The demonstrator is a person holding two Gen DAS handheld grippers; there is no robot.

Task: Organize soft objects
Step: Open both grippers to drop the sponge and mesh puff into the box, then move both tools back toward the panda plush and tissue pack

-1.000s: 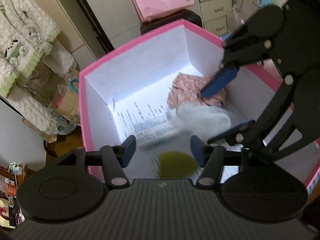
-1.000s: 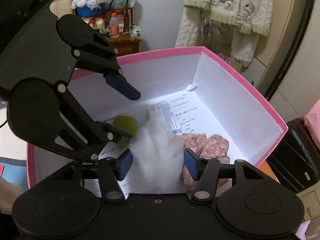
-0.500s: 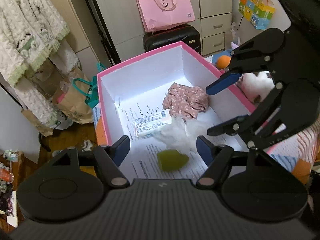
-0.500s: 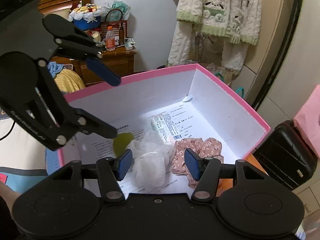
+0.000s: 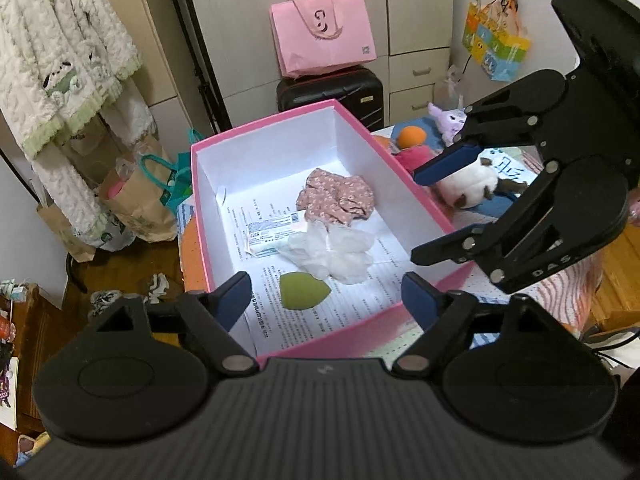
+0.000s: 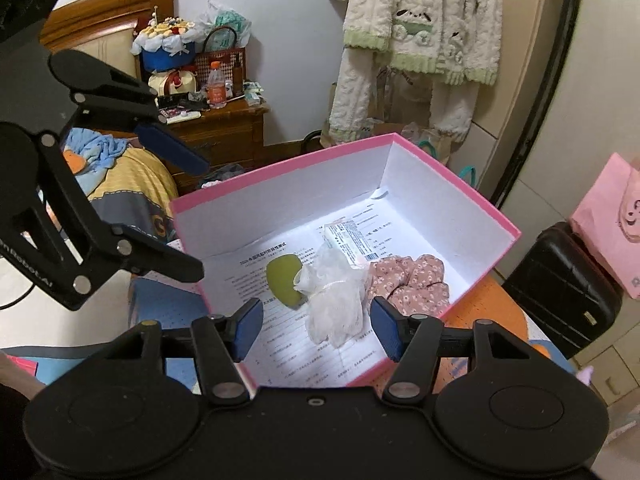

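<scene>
My box point(image 5: 362, 334) sits on the bench, glove point(image 5: 334, 250) inside at centre. My left tool point(image 5: 326, 300) and right tool point(image 6: 316, 330) have just been opening, empty. Only left view shows plush toy point(image 5: 468, 190) at three o'clock.

I'm seeing even, dim room light. White floor of the pink box point(image 5: 362, 126) glares, nearly blown out in the right wrist view point(image 6: 452, 172). Both feeds sharp centrally; fisheye bends edges, corners go black. Soft shadows only.
</scene>
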